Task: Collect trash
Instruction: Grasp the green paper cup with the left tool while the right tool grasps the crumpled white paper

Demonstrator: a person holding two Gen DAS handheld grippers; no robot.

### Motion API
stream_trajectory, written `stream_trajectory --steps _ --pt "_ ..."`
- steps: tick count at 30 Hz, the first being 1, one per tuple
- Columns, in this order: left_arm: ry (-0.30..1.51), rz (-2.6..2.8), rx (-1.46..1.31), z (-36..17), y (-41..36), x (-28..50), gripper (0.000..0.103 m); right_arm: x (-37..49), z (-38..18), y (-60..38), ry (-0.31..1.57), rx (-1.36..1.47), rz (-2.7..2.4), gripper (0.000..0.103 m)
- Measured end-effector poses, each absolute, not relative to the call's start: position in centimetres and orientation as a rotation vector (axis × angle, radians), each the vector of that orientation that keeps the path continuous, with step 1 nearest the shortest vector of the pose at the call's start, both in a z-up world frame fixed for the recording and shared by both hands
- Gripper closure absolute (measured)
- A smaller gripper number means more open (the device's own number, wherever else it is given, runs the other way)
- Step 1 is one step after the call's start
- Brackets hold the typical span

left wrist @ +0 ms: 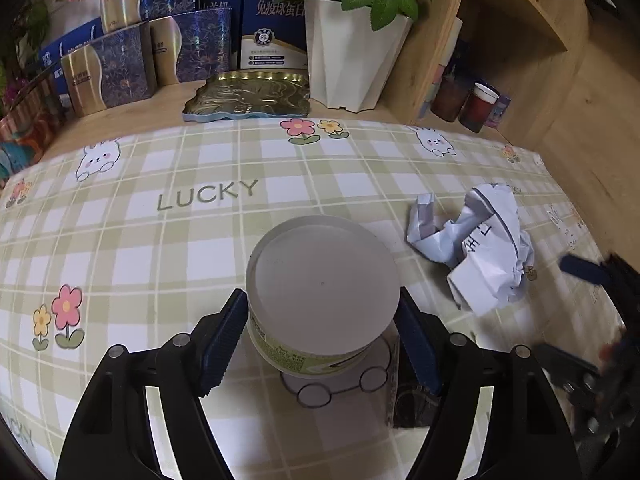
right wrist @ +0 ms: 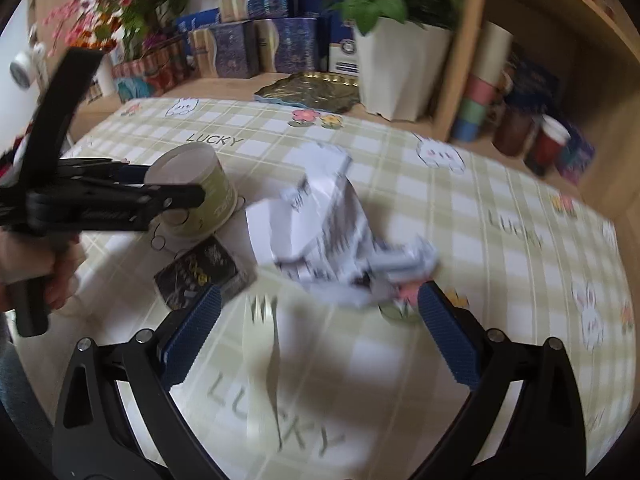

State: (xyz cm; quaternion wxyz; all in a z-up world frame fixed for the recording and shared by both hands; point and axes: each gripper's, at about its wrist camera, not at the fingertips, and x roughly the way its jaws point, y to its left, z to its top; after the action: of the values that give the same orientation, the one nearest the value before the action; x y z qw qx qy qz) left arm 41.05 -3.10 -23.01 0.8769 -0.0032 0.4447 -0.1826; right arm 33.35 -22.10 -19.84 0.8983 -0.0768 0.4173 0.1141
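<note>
An upside-down paper cup [left wrist: 320, 280], white base up and green sides, stands on the checked tablecloth [left wrist: 160, 248]. My left gripper [left wrist: 322, 312] has it between its blue pads, which touch both sides of the cup. In the right wrist view the same cup [right wrist: 200, 184] sits at left with the left gripper [right wrist: 168, 184] around it. A crumpled white paper [right wrist: 328, 232] lies just ahead of my right gripper [right wrist: 320, 292], which stands open with nothing held. A white plastic fork [right wrist: 264, 340] lies on the cloth between its fingers. A black wrapper [right wrist: 200, 276] lies beside the cup.
At the back stand a white flower pot [left wrist: 352, 60], blue and gold boxes [left wrist: 120, 64] and a gold tin tray [left wrist: 248, 96]. Wooden shelves [left wrist: 520, 40] with cups [left wrist: 480, 106] rise at the right. The crumpled paper [left wrist: 480, 248] lies right of the cup.
</note>
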Motion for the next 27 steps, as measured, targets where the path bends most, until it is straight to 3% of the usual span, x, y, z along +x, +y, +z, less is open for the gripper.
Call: stream_trajectory --steps 12,13,17,27 --pt "0.862 -0.397 -0.086 -20.1 0.4 38.1 0.031 40.4 -22.3 -20.1 0.976 -0.148 0.208 0.008" --pt "0.856 -0.396 -0.084 -19.9 0.5 37.8 0.031 40.7 -22.6 -20.1 0.989 -0.145 0.199 0.010" --pt "0.840 -0.398 -0.073 -19.1 0.4 36.3 0.031 40.2 -22.7 -20.8 1.011 -0.130 0.174 0.041" --pt "0.798 -0.392 -0.061 -16.0 0.2 30.1 0.031 33.5 -17.2 -23.2 0.869 0.001 0.218 0.045"
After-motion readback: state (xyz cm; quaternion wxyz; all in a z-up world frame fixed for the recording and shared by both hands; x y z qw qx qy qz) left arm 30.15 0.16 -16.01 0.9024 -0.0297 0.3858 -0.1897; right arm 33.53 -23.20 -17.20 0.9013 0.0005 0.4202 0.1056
